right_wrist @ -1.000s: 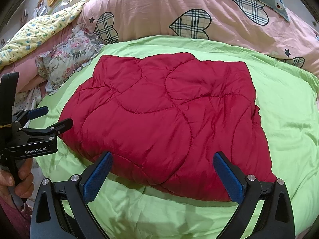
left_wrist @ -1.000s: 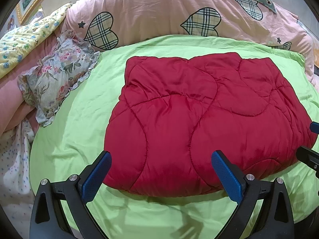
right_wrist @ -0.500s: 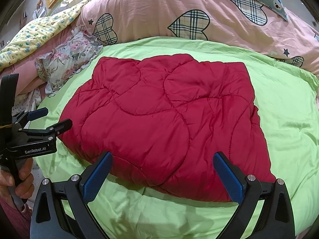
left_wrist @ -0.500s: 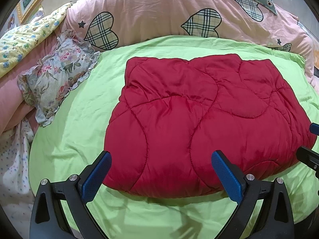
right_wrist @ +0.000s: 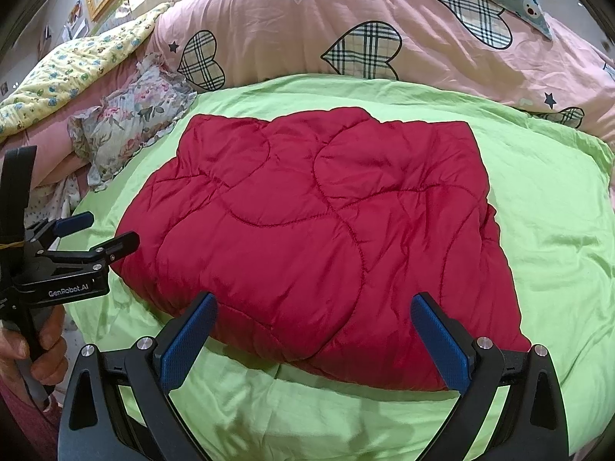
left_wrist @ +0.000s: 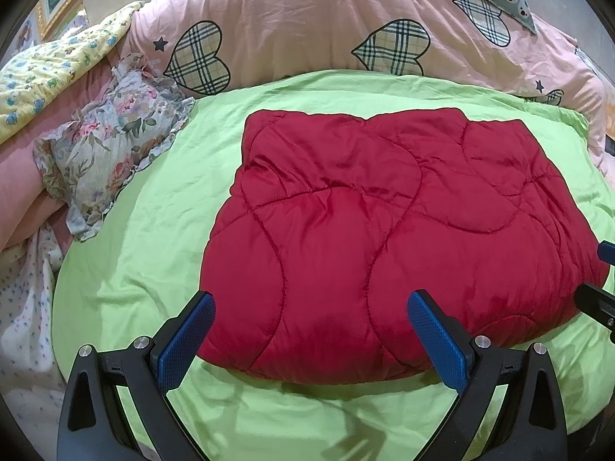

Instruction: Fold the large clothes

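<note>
A red quilted garment (left_wrist: 384, 230) lies folded into a thick rectangle on the green sheet (left_wrist: 153, 230); it also shows in the right wrist view (right_wrist: 319, 230). My left gripper (left_wrist: 307, 307) is open and empty, held just short of the garment's near edge. It shows from the side in the right wrist view (right_wrist: 103, 230), near the garment's left corner. My right gripper (right_wrist: 313, 307) is open and empty, above the near edge. Its tips show at the right edge of the left wrist view (left_wrist: 599, 276).
A floral pillow (left_wrist: 111, 153) lies left of the garment. A pink duvet with plaid hearts (left_wrist: 326, 27) is heaped behind it. A yellow floral quilt (left_wrist: 50, 73) lies at the far left. The green sheet (right_wrist: 557, 211) shows on the garment's right.
Both views have drawn back slightly from the garment. The garment has not moved and both grippers stay open.
</note>
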The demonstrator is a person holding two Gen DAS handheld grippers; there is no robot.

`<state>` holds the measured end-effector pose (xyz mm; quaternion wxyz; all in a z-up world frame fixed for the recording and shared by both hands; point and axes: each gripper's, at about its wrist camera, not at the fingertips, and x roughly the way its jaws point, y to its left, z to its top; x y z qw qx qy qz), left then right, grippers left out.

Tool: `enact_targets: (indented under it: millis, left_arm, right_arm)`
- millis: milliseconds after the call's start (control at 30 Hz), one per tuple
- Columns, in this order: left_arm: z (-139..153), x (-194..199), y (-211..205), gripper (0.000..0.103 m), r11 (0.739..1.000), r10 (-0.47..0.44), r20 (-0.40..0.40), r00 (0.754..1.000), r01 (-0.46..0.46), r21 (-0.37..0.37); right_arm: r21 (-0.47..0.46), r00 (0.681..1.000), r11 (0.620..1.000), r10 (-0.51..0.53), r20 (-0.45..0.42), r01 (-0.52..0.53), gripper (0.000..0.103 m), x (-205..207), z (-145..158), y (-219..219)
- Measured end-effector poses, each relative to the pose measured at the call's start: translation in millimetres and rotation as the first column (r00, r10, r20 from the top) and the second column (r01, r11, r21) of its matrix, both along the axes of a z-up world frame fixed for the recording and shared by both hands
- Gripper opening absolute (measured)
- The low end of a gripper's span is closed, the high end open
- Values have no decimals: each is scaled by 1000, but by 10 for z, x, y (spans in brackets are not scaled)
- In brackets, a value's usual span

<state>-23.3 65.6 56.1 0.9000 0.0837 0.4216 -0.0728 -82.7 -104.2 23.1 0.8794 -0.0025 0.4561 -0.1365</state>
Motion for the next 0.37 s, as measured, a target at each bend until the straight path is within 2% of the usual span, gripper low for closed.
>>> enact_targets:
  millis: [367]
  left_arm:
    - [-11, 59, -3, 101, 999, -8, -12, 1000, 7, -40]
  right_arm:
    - [7, 1000, 1000, -11, 6, 11, 101, 12, 14, -48]
